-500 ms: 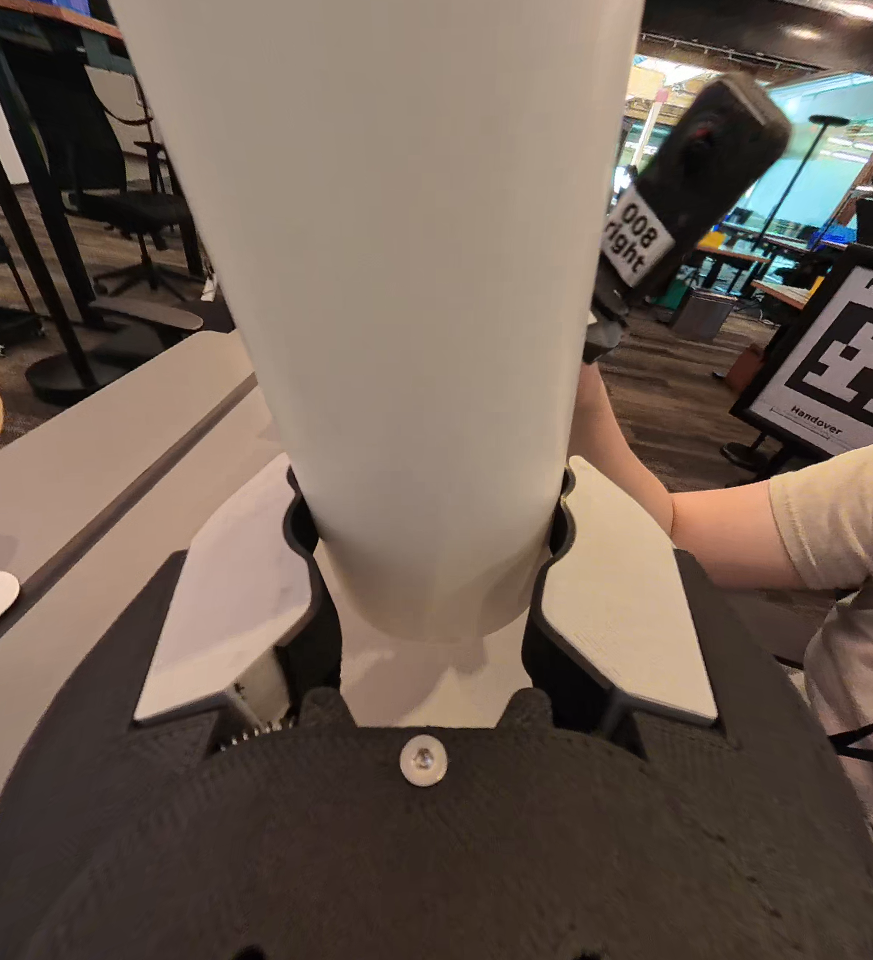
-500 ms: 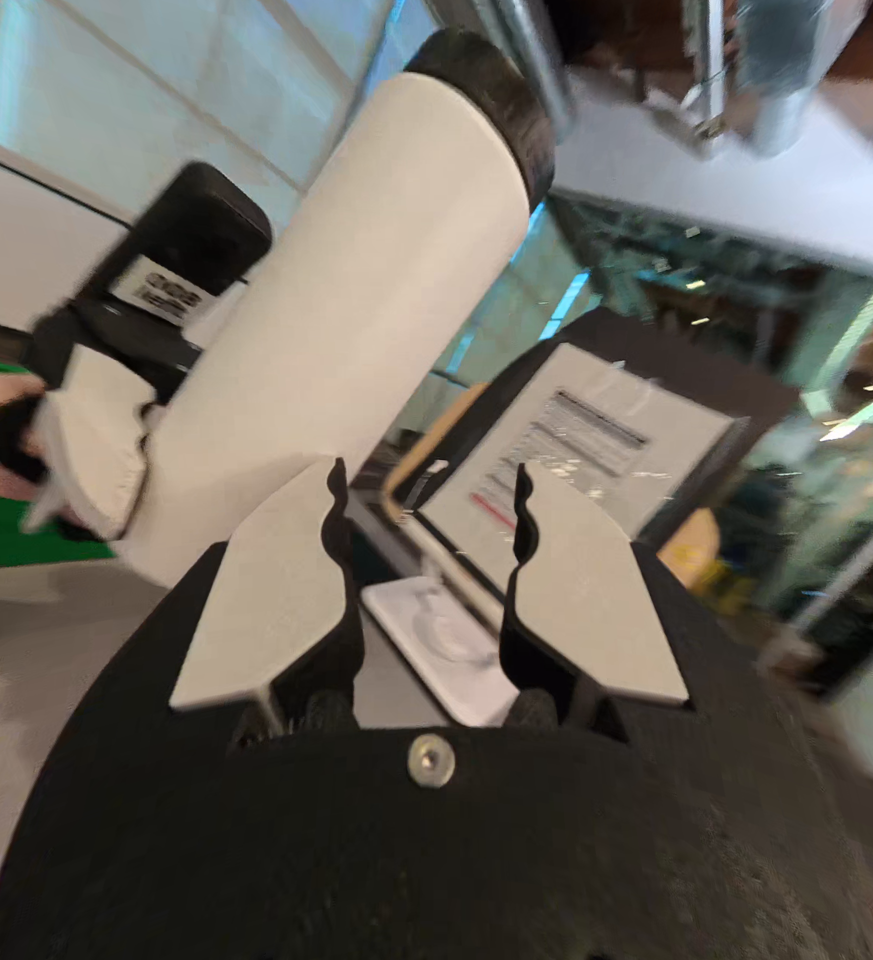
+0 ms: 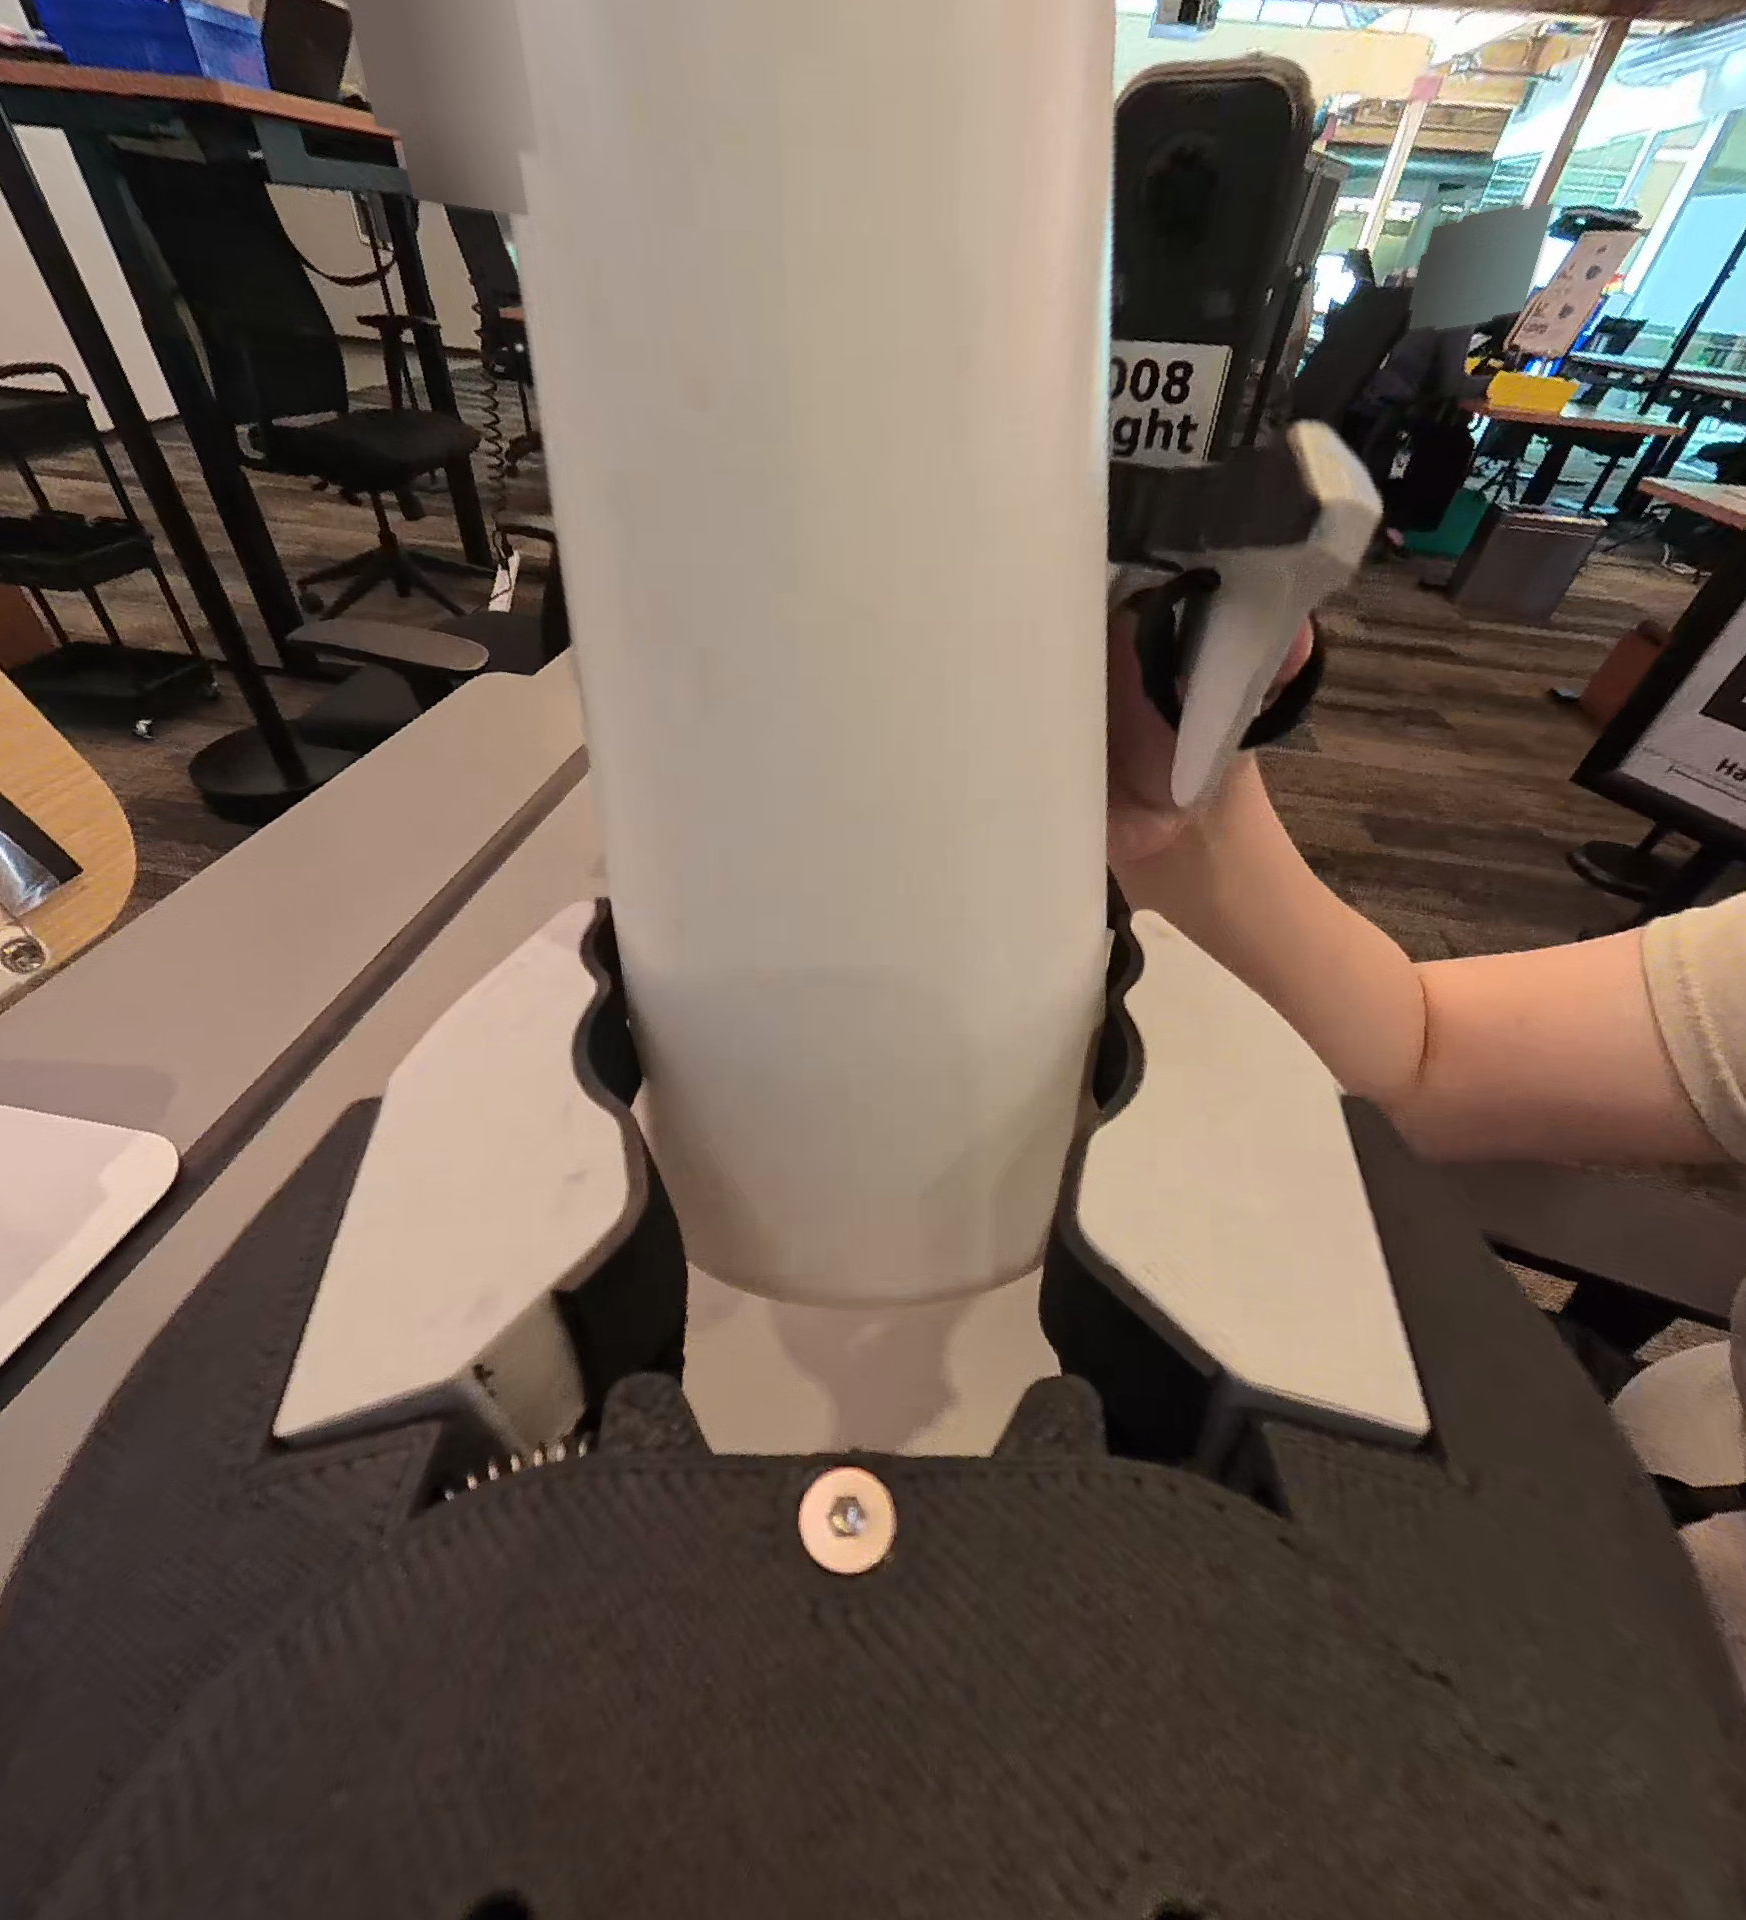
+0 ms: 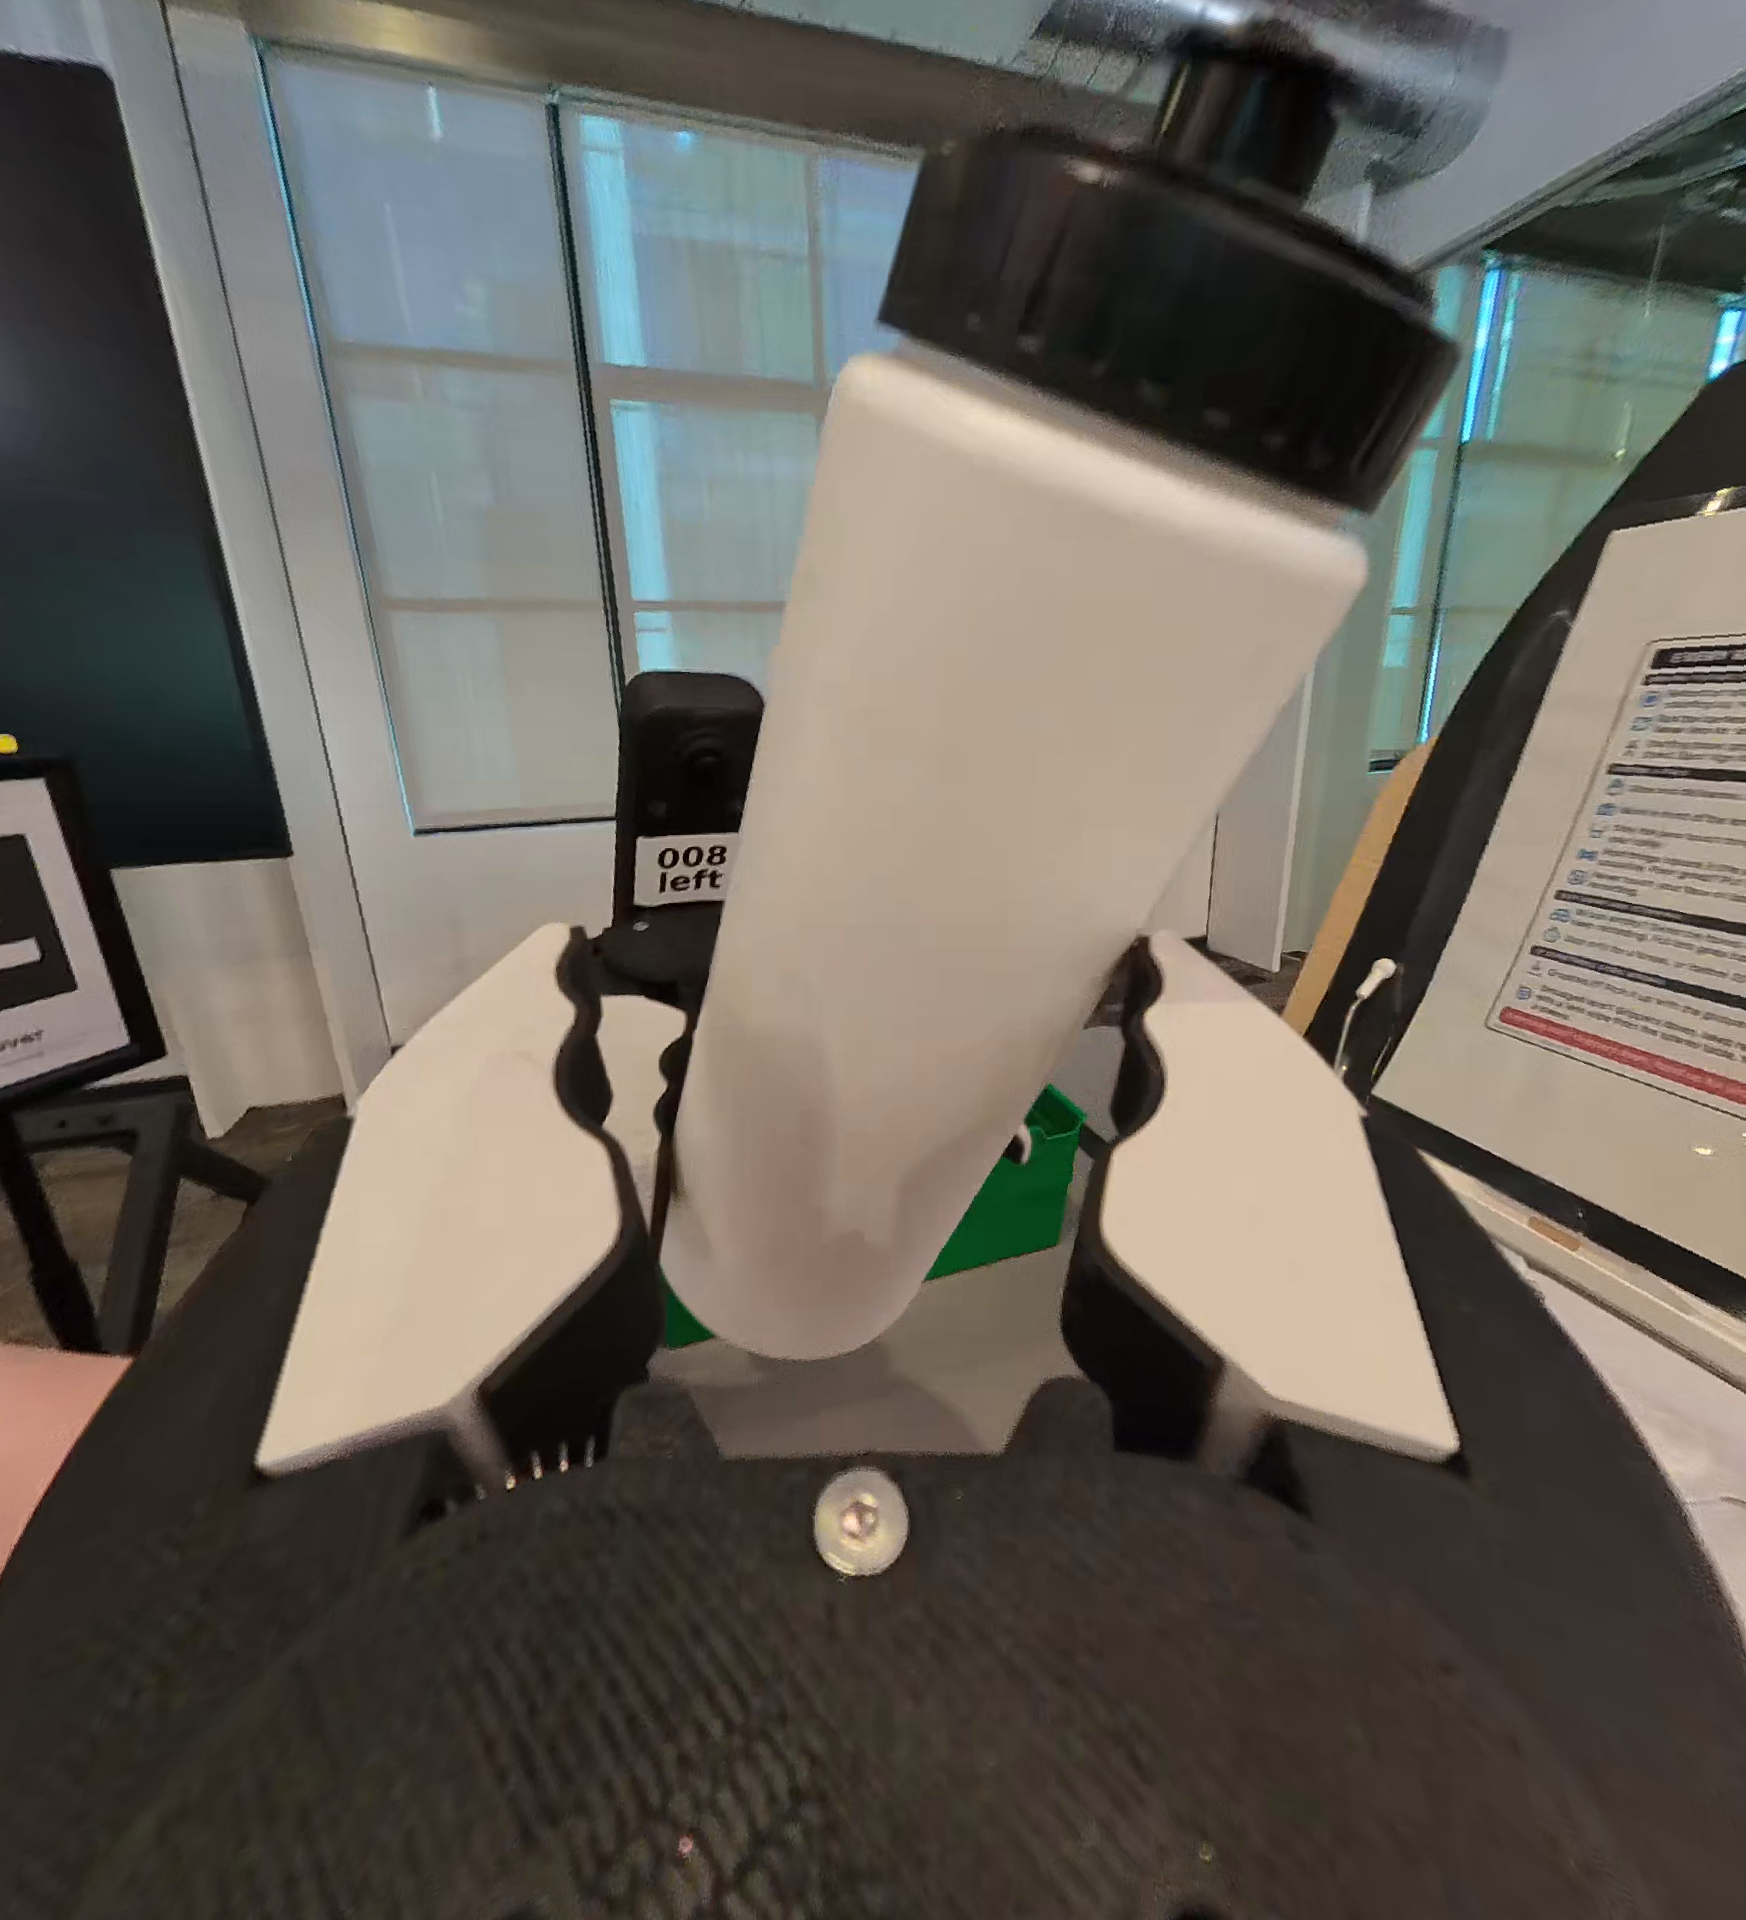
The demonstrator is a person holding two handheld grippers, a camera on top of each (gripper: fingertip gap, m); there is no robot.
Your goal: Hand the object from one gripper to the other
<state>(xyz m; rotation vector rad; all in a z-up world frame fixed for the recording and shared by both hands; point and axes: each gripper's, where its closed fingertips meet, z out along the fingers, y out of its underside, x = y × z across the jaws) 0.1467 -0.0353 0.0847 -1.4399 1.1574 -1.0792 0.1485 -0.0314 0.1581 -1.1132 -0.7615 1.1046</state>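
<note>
— Left gripper (image 3: 853, 1023)?
— Clamped on the bottle (image 3: 827, 623) near its base, pads pressed to both sides; bottle upright, white, running out the top of the left view; beyond it, just to the right, the right gripper (image 3: 1253, 623), seen edge-on in a hand (image 3: 1155, 800); farther off, table (image 3: 256, 966), chairs, a sign on a stand (image 3: 1721, 675).

— Right gripper (image 4: 858, 1039)?
— Spread wide; bottle (image 4: 962, 831) between the fingers, tilted right, black cap (image 4: 1160, 312) on top; touching or not on the right finger, cannot tell; gap on the left; behind, green bin (image 4: 1014, 1195); farther, windows (image 4: 557, 436).
</note>
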